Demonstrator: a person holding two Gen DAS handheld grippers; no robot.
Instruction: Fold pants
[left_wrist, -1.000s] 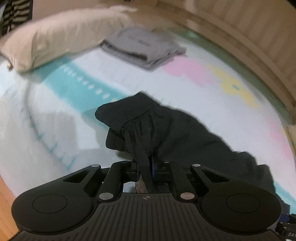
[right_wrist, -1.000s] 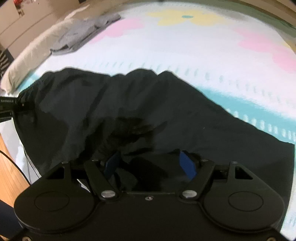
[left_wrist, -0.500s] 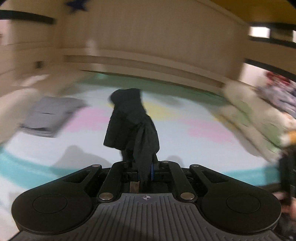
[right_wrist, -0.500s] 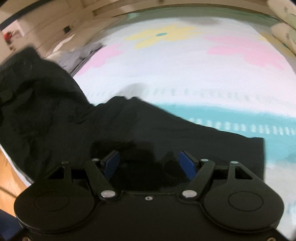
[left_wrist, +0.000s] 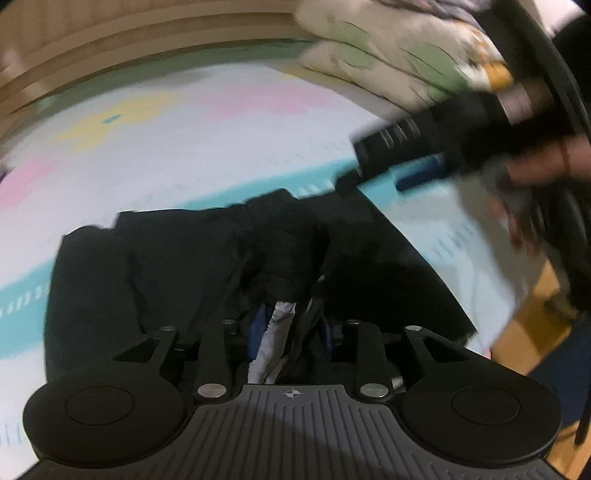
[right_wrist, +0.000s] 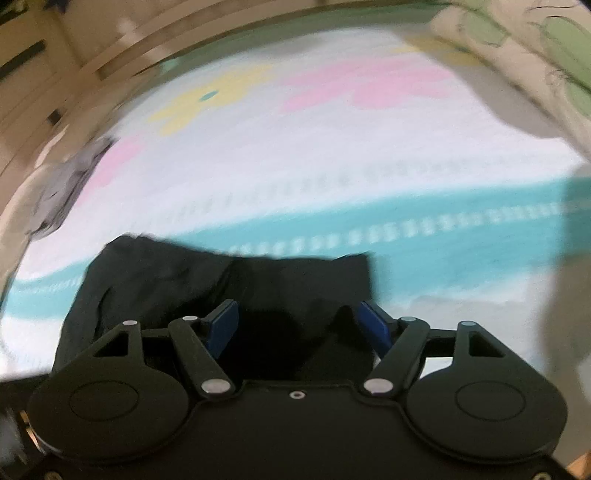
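The black pants (left_wrist: 192, 266) lie folded over on the pastel bed cover; they also show in the right wrist view (right_wrist: 229, 280). My left gripper (left_wrist: 290, 325) is shut on a bunch of the pants' black fabric with a white label showing between its blue pads, low over the pile. My right gripper (right_wrist: 299, 325) is open, its blue pads (right_wrist: 221, 325) spread over the near edge of the pants with nothing between them. It also shows in the left wrist view (left_wrist: 417, 155), raised at the upper right, blurred.
The bed cover (right_wrist: 332, 147) is white with pink, yellow and teal patches. A folded grey garment (right_wrist: 66, 184) lies at the far left. Floral pillows (left_wrist: 388, 62) are stacked at the back right. The wooden floor (left_wrist: 532, 325) shows past the bed's right edge.
My left gripper has swung right and down with the pants' end, laying it over the rest of the pants. The right gripper has stayed open and shifted right and up.
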